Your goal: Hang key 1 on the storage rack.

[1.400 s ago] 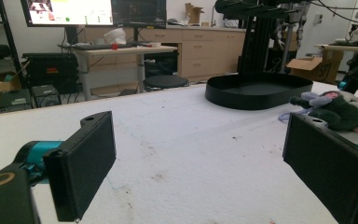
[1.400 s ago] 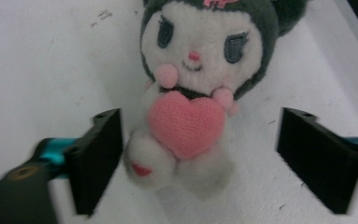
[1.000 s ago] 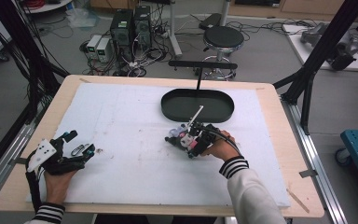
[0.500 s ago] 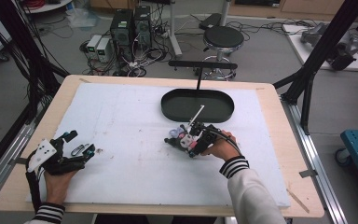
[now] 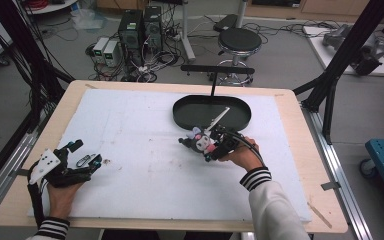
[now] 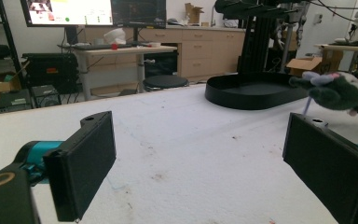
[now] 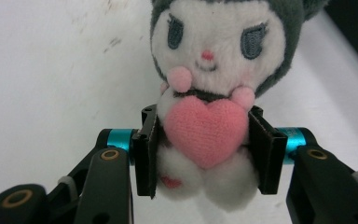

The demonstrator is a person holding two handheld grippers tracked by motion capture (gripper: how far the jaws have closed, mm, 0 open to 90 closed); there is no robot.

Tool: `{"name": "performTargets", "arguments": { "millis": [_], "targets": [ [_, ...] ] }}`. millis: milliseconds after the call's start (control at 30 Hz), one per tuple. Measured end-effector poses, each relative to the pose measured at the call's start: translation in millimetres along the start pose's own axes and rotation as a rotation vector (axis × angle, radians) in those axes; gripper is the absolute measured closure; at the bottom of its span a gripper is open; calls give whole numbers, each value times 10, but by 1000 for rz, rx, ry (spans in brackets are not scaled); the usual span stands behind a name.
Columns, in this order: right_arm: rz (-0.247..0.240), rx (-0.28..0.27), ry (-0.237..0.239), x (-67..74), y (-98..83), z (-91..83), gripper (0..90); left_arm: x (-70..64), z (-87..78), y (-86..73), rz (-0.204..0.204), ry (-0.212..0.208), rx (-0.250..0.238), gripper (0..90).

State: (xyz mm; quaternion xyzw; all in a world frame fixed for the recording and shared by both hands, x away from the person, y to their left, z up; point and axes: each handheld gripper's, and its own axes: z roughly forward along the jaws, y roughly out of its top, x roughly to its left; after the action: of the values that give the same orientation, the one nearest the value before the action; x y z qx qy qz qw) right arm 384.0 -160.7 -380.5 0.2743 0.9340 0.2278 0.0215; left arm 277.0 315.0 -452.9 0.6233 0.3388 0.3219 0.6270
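A small plush toy (image 7: 205, 84), white-faced with a dark grey hood and a pink heart on its chest, is held off the white mat in my right gripper (image 7: 205, 154). Both jaws press its body at the heart. From above, the plush toy (image 5: 200, 140) hangs just in front of the black oval tray (image 5: 185, 112), with my right gripper (image 5: 215, 145) behind it. Far off at the right of the left gripper view, the plush toy (image 6: 338, 91) shows beside the tray (image 6: 256, 91). My left gripper (image 5: 82, 161) rests at the mat's near left, jaws wide apart, nothing between them.
A black stand with a crossbar (image 5: 217, 70) rises behind the tray. The white mat (image 5: 145, 150) covers most of the wooden table (image 5: 300, 135). Beyond the far edge are a stool (image 5: 239, 40) and computer boxes (image 5: 140, 30) on the floor.
My right gripper has lifted the plush toy slightly and carried it a little toward the tray. The left gripper has stayed put.
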Motion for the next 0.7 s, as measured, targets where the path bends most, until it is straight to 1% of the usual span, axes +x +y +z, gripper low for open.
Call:
{"name": "performTargets", "arguments": {
  "millis": [33, 133, 200, 300, 467, 533, 600, 633, 700],
  "targets": [
    [11, -12, -7, -6, -3, -21, 528, 1, -2, 0, 2, -2, 2, 98],
    [39, -74, -34, -52, -26, -106, 528, 0, -1, -1, 0, -1, 0, 98],
    [61, -109, -40, -80, -37, -155, 528, 1, -3, 0, 3, -3, 4, 98],
    [70, -161, -64, -115, -49, -212, 528, 0, -3, 1, 3, -3, 4, 98],
    [87, -227, -88, -144, -49, -272, 528, 1, -2, 0, 1, -1, 3, 98],
    [100, -254, -89, -157, -41, -289, 528, 1, -1, 0, 0, -2, 2, 98],
    [100, -272, -98, -175, -18, -303, 527, 2, -2, 0, 0, -2, 2, 98],
    [96, -280, -111, -177, -1, -314, 527, 3, -1, 0, 1, -1, 2, 98],
    [97, -310, -124, -181, 38, -341, 528, 4, -1, 1, 1, -3, 2, 98]
  ]
}}
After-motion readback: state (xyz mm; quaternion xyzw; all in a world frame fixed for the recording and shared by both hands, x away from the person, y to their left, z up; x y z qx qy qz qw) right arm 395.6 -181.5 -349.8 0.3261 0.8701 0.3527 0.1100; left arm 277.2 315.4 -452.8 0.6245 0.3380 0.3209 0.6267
